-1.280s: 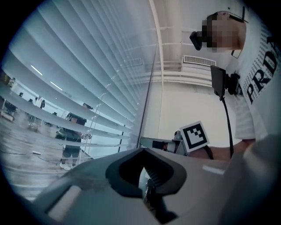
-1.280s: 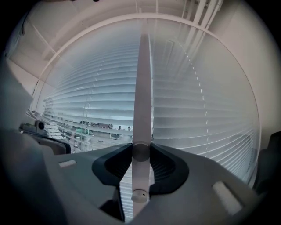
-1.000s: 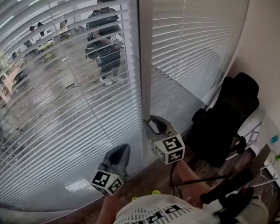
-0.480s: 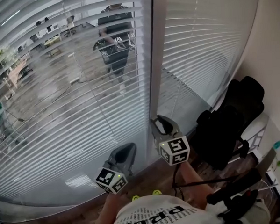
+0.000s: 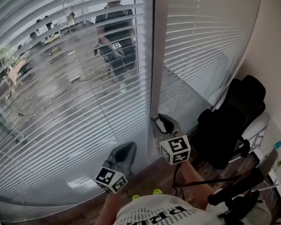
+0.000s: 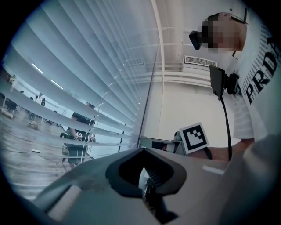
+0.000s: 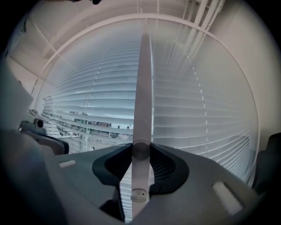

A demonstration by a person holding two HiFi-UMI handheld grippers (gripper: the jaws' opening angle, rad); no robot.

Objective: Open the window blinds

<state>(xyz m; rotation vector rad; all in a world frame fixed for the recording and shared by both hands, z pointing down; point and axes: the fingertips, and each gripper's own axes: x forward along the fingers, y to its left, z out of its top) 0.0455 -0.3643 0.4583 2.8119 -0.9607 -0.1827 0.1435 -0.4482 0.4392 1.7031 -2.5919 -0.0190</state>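
Holding the white wand [image 7: 142, 88] clamped in the right gripper [image 7: 140, 150], one jaw tip pressed against each side, just above the wand's capped lower end. Running straight up from the jaws, long axis vertical, along the line of the window post [image 5: 152, 62] between the two blinds. Pointing level at the glass, so crosswise to the wand: a grip suited, probably, to rolling the wand about its own axis rather than pulling on it. Hanging to the right of that post, the right blind [image 5: 203, 50], with slats laid nearly flat shut; to the left of it, the left blind [image 5: 56, 119], with slats tilted enough to see through. Cannot tell the wand's own blind. Resting nearer the person and to the left, the left gripper [image 5: 127, 151], jaws closed on themselves with nothing between, near the left blind but apart from it, and farther from the wand than the right. Likely needing only a twist of the right wrist next, with the left spare. No container in play; only a black bulky thing [image 5: 225, 124] by the right wall, bag or chair, not clear which.
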